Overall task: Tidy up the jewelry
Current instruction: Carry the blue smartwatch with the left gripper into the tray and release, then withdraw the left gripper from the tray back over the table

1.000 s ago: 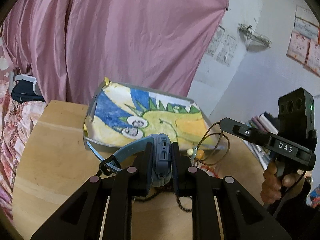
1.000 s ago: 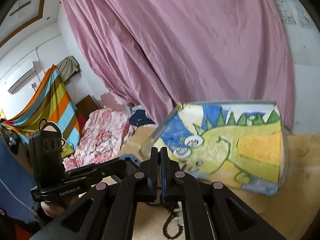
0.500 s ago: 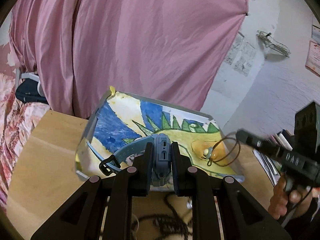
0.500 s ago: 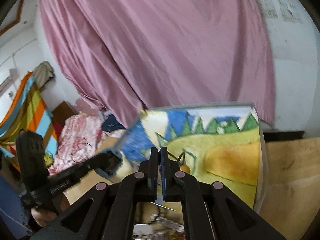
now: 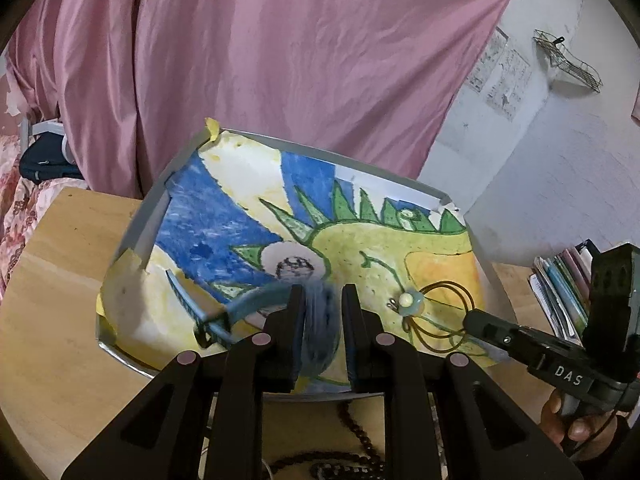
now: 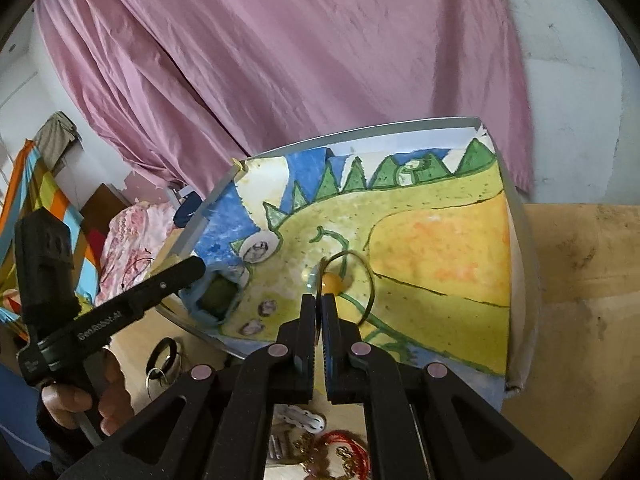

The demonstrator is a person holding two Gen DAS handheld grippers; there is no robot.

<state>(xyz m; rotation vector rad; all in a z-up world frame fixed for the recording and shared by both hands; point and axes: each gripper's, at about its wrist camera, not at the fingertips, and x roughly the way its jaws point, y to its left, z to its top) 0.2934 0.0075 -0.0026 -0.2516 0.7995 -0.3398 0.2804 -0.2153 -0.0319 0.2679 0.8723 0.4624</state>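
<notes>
Nearest the lenses, loose pieces are still lying on the pale wooden counter [image 5: 60, 280]: a dark beaded chain [image 5: 352, 456] under the left tool, and a red cord bracelet with gold beads [image 6: 344, 454], a small white clip [image 6: 300, 420] and a pair of metal rings [image 6: 162, 364] under the right one. Those are waiting their turn.

Just beyond, the left gripper [image 5: 322, 320] is standing over the near edge of the shallow metal tray lined with a child's blue, green and yellow dinosaur painting [image 5: 156, 220]. Its jaws are parted, and the blue wristwatch with a rubber strap [image 5: 320, 332] is sitting blurred between them, the strap trailing left onto the paper; I judge it is being let go, though whether the pads are touching it I cannot tell.

The right gripper [image 6: 320, 300] is hanging a little further in over the yellow part of the painting, jaws clenched on the thin brown cord loop carrying a pale bead and an orange bead [image 6: 344, 280]. The beads are low over the paper; contact is unclear.

So the step in hand looks like depositing both pieces in the tray. The next move probably calls for releasing the cord loop clear of the watch, then drawing both tools straight back without snagging strap or cord, and returning for the pieces on the counter.

Furthest off, a pink curtain [image 5: 280, 60] is hanging behind the tray.
</notes>
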